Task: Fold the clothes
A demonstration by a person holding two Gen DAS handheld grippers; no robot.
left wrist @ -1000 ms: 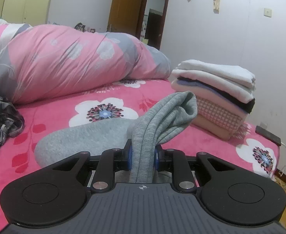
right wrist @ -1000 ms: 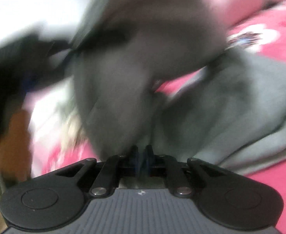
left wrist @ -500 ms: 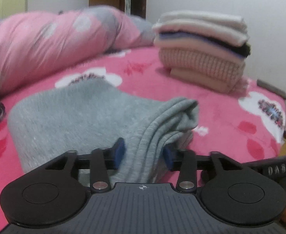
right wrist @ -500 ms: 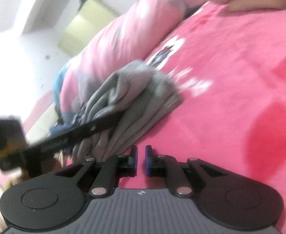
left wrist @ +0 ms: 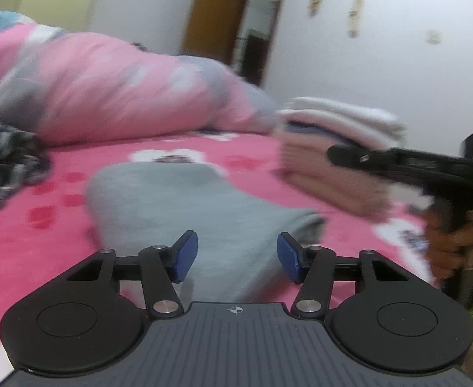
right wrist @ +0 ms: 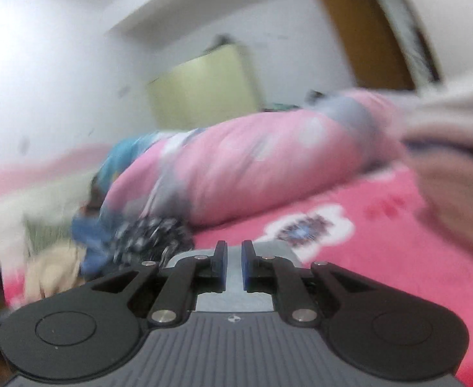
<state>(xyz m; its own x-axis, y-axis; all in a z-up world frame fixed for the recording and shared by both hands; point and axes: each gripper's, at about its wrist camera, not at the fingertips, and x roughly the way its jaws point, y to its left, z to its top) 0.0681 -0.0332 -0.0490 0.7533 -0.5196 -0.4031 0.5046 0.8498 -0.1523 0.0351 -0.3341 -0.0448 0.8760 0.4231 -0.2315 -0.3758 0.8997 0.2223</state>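
Since a second ago the left gripper [left wrist: 237, 254] has let go of the grey garment [left wrist: 185, 203], its jaws closing beside the cloth untouched, while the right gripper [right wrist: 234, 266], clenched empty, hovers near the folded stack [left wrist: 336, 148] beyond.

Grey garment [left wrist: 185, 206] on a pink flowered bed [left wrist: 43, 245]; pink-and-grey quilt [left wrist: 107, 87]; black-and-white checked cloth [left wrist: 4, 161]; blue pads [left wrist: 185, 256].
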